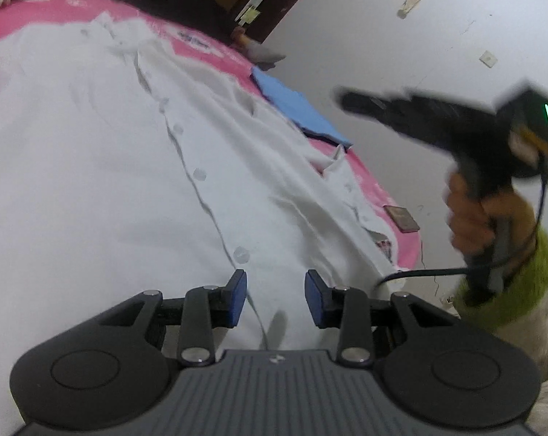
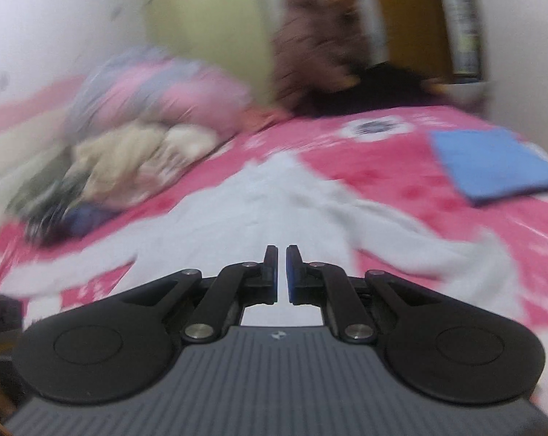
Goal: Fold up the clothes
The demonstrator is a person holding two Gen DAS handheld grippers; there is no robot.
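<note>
Here the white shirt [image 1: 110, 167] lies spread, buttons up, across the pink bed [image 2: 401, 181]. The left gripper [image 1: 275, 299] hovers wide open over its placket; the right gripper [image 2: 281, 272] is nearly closed on nothing. Best pinch one layer at the hem, both sides level, before folding.
</note>
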